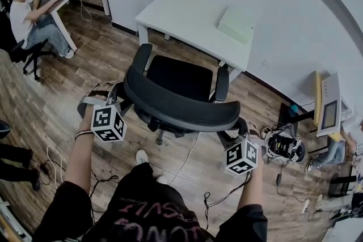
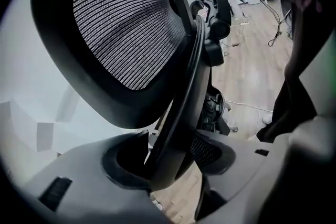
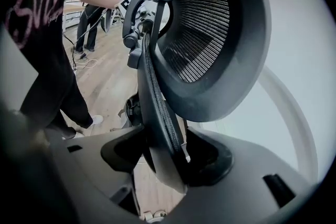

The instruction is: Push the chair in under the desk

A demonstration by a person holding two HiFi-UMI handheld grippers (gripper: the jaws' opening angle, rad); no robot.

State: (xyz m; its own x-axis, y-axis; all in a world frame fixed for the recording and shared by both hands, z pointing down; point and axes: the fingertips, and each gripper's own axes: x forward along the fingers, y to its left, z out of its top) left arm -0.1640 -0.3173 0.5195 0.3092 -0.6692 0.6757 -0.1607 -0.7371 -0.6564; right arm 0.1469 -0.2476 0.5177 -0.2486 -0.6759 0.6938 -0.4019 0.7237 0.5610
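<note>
Wood floor (image 1: 108,59), chair (image 1: 178,77) facing desk (image 1: 181,14), backrest (image 1: 181,107) crosswise.

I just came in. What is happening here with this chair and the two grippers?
A person stands behind the black office chair and holds it with two handheld grippers. The left gripper has its jaws closed on the left edge of the backrest. The right gripper grips the right edge. The chair faces the white desk, but its seat is out in front, not yet pushed under.
</note>
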